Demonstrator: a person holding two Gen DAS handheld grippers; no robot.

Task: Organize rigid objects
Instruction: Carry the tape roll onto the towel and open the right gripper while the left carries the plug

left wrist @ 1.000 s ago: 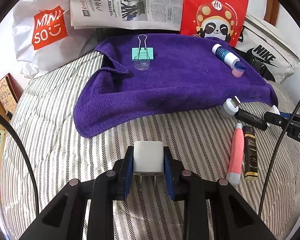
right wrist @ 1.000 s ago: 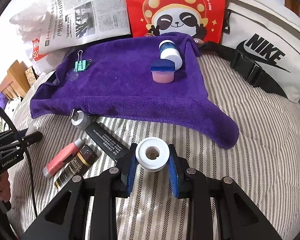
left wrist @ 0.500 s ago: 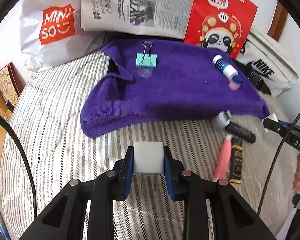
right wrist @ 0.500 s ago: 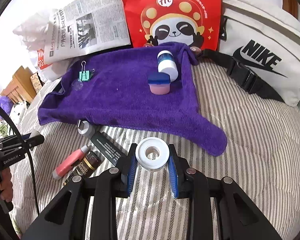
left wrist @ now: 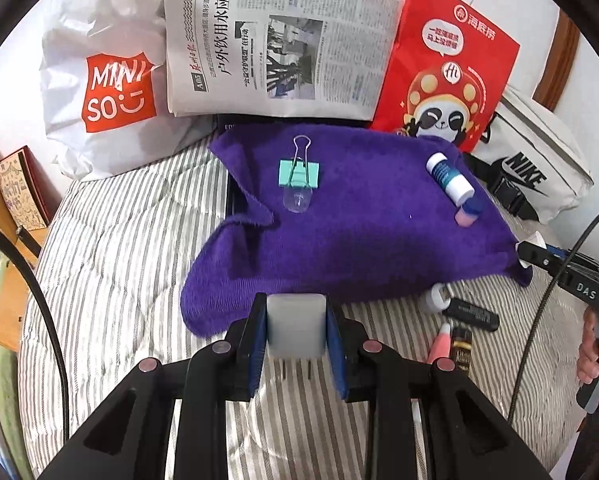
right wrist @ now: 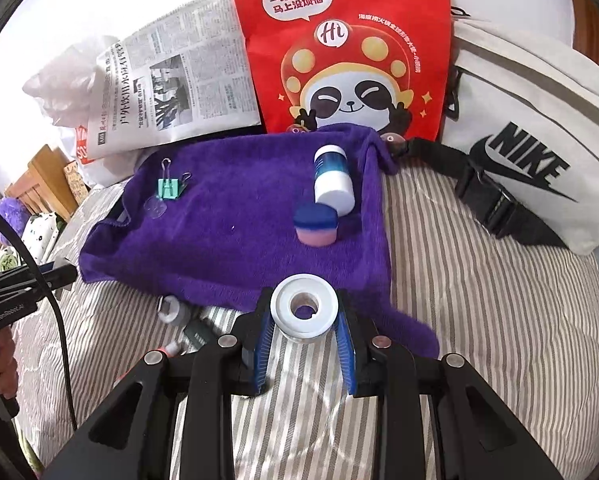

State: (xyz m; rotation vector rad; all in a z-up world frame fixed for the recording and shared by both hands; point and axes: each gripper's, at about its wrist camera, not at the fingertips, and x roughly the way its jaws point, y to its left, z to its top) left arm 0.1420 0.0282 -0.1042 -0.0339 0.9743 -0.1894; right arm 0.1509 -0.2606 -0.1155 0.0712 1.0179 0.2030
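The left gripper [left wrist: 296,330] pinches a white plug [left wrist: 295,326]. The right gripper [right wrist: 303,322] pinches a white tape roll [right wrist: 303,310]. Both are above the striped bed [right wrist: 479,288], by the purple towel [left wrist: 359,232].

Both fisheye views are bright and evenly lit by soft daylight. We see strong barrel distortion, with black vignetting in the corners. The towel [left wrist: 359,232] casts a soft shadow along its near edge on the bed [left wrist: 111,264]. The upper left of the right view washes out. Focus holds sharp at centre; we note slight softness at the rims.
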